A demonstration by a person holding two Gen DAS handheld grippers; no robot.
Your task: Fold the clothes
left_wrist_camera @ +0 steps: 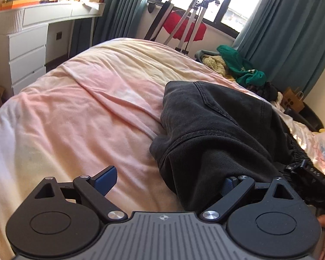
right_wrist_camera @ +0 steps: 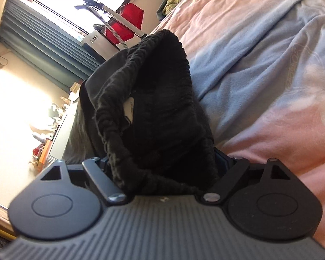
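A black pair of denim trousers (left_wrist_camera: 216, 130) lies bunched on the pink bedsheet (left_wrist_camera: 86, 108). My left gripper (left_wrist_camera: 166, 179) is open; its left blue pad (left_wrist_camera: 106, 179) is bare, and the trousers drape over the right finger, hiding it. In the right wrist view the trousers' elastic waistband (right_wrist_camera: 158, 108) stands up between the fingers of my right gripper (right_wrist_camera: 162, 169). The cloth fills the gap and hides the pads, so the grip is unclear. The right gripper's black body (left_wrist_camera: 307, 173) shows at the right of the left wrist view.
A pile of green and yellow clothes (left_wrist_camera: 238, 65) lies at the bed's far right corner. A white dresser (left_wrist_camera: 28, 49) stands left of the bed. A garment steamer and red cloth (left_wrist_camera: 184, 28) stand by the window. A blue-pink duvet (right_wrist_camera: 270, 75) covers the bed's right.
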